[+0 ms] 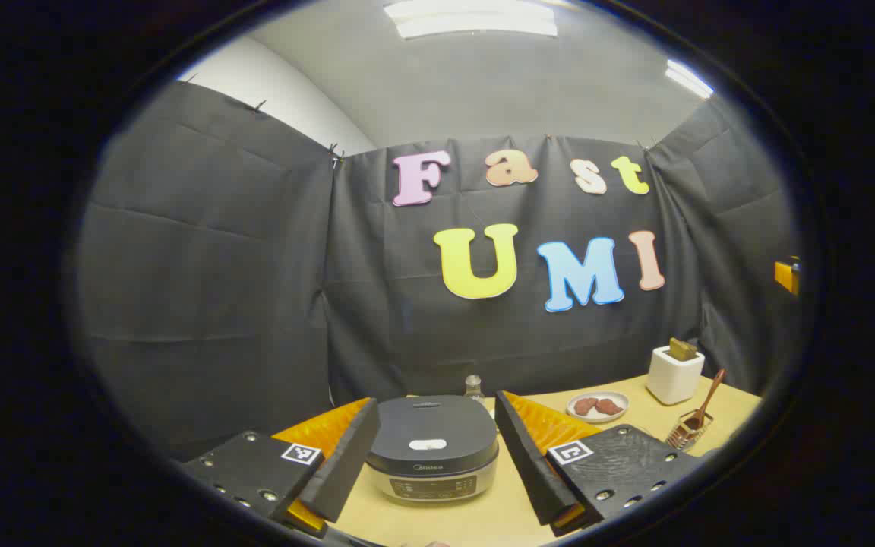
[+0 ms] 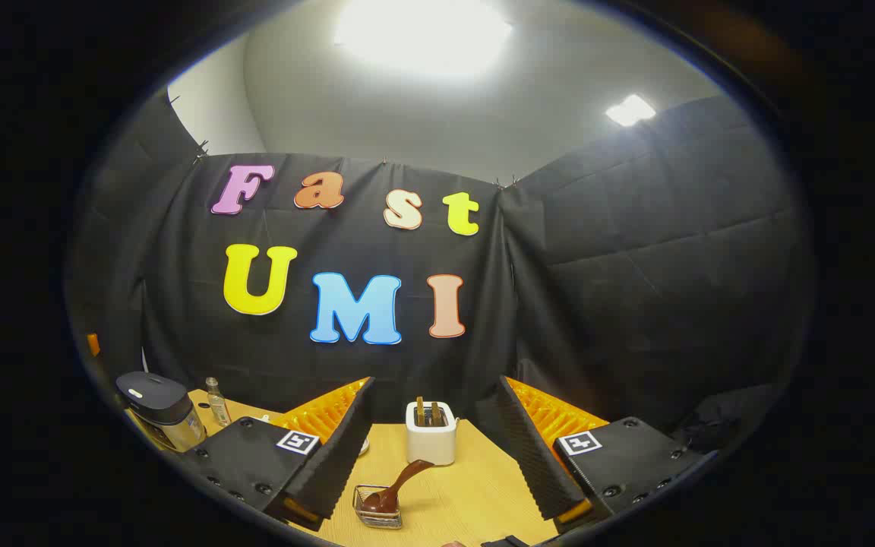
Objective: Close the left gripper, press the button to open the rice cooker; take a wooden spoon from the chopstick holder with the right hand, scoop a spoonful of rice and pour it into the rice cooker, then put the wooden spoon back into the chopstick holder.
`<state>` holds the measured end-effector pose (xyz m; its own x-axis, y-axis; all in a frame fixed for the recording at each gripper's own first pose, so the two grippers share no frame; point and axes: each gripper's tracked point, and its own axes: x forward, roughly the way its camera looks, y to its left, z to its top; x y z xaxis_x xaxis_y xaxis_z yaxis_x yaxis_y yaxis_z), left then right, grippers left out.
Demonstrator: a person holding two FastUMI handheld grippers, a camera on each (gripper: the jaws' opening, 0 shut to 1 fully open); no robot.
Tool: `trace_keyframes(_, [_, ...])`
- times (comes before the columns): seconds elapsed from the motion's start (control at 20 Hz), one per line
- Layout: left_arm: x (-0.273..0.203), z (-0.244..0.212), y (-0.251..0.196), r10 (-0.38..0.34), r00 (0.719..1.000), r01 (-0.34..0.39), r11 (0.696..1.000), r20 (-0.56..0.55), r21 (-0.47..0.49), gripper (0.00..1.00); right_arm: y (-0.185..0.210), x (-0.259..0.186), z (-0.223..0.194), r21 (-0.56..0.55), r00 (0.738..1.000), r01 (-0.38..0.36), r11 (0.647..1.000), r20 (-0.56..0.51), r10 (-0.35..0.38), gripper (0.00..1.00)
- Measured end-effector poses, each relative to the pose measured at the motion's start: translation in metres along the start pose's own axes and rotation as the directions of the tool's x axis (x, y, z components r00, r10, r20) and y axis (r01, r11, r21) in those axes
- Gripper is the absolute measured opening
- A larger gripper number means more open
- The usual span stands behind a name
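Jaws wide on both — rice cooker [image 1: 433,448] lid down.

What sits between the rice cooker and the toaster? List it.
In the left gripper view, a small plate holding two reddish-brown pieces lies on the table between the rice cooker and the toaster; the spoon holder stands nearer, off that line.

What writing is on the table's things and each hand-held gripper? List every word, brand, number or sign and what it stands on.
Nothing can be quoted with confidence.
Rice cooker: a small brand mark under the lid, too small to read.
Rice cooker's front panel: printed marks, blurred.
Left hand-held gripper: square black-and-white code tags on its fingers, a pattern, no words.
Right hand-held gripper: the same kind of tags, no words.
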<state>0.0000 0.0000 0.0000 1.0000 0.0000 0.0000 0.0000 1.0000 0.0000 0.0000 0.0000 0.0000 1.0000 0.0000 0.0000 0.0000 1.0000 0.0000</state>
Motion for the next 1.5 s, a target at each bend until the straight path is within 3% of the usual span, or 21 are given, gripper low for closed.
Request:
trace_keyframes(1.25, [-0.01, 0.012, 0.001, 0.037, 0.999, -0.037, 0.999, 0.004, 0.019, 0.9, -0.007, 0.004, -0.021, 0.035, 0.998, -0.045, 0.998, -0.046, 0.047, 0.97])
trace_keyframes(1.5, [-0.013, 0.017, 0.003, 0.026, 1.0, -0.026, 1.0, 0.01, 0.0, 0.54, -0.007, 0.001, -0.02, 0.029, 0.998, -0.054, 0.998, -0.044, 0.055, 0.96])
